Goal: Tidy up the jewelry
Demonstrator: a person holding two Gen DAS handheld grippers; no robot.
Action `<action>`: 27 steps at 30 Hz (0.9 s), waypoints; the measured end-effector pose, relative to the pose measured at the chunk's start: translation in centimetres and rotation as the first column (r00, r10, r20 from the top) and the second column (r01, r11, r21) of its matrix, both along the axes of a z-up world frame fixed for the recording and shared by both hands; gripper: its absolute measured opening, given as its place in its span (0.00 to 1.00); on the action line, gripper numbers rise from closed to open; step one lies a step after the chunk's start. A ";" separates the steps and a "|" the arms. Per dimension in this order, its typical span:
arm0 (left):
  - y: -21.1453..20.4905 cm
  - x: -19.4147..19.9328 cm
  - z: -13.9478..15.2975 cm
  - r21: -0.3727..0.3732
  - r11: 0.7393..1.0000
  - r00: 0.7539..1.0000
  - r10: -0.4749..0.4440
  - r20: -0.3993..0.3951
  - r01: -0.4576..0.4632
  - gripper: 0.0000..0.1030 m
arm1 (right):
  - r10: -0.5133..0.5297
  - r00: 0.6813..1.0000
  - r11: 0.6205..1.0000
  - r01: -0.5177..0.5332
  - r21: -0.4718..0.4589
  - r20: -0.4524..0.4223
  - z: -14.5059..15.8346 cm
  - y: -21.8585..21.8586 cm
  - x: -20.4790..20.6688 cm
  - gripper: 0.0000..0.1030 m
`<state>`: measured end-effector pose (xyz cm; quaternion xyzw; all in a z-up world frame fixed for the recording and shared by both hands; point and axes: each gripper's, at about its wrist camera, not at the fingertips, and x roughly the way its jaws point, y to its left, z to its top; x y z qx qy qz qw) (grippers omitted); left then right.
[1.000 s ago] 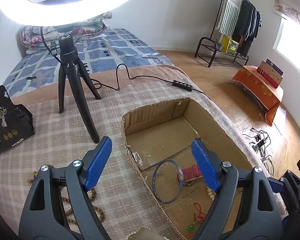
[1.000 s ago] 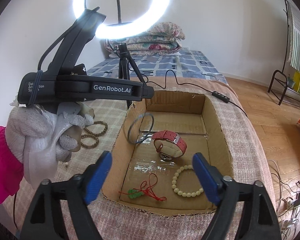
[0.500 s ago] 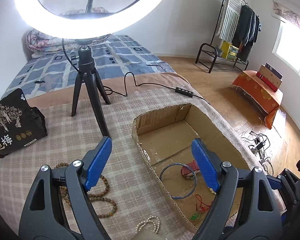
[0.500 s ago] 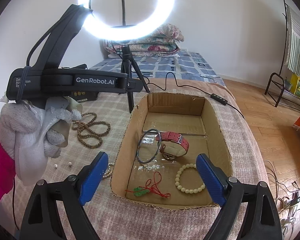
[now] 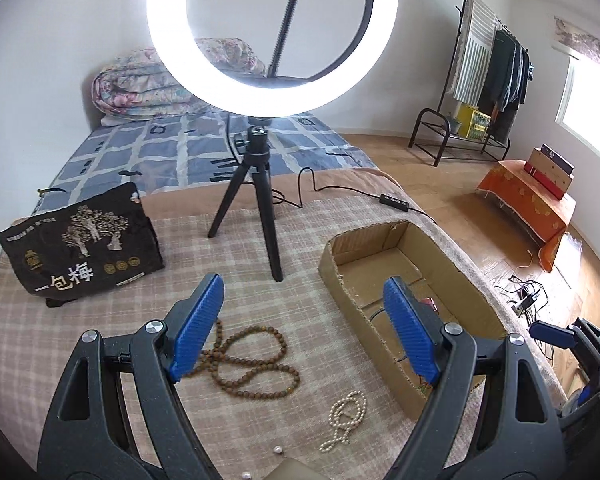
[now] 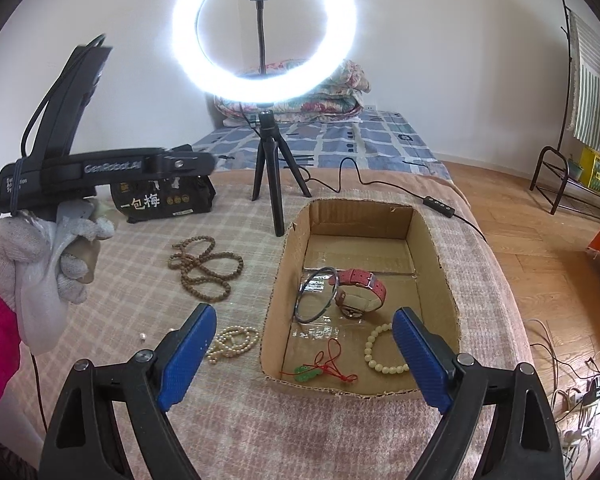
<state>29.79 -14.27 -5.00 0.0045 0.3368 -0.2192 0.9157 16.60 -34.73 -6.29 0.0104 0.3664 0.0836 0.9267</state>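
A cardboard box holds a metal bangle, a red watch, a cream bead bracelet and a red cord with a green pendant. On the checked cloth left of the box lie a brown bead necklace and a small pearl strand. My left gripper is open and empty above the brown beads. My right gripper is open and empty over the box's near edge.
A ring light on a black tripod stands behind the beads, its cable running right. A black printed bag sits at the left. Loose pearls lie near the front. The bed edge drops to wooden floor at the right.
My left gripper has swung left, away from the box, and now faces the brown beads and pearl strand. My right gripper has pulled back a little. Both stay open.
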 end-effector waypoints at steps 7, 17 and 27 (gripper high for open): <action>5.7 -2.5 0.9 -0.009 0.998 0.998 0.058 0.022 -0.058 0.82 | 0.013 1.000 1.000 -0.013 0.026 0.009 1.1 0.8 -0.9 0.89; 10.6 -7.0 -1.9 0.018 0.998 0.998 0.058 -0.008 -0.058 0.82 | 0.043 0.999 0.997 -0.043 0.058 -0.006 1.7 2.2 -1.4 0.88; 11.0 -10.5 -6.7 0.028 0.999 0.995 -0.016 -0.099 0.019 0.67 | 0.094 0.995 0.991 -0.089 0.097 -0.045 1.4 4.5 1.1 0.88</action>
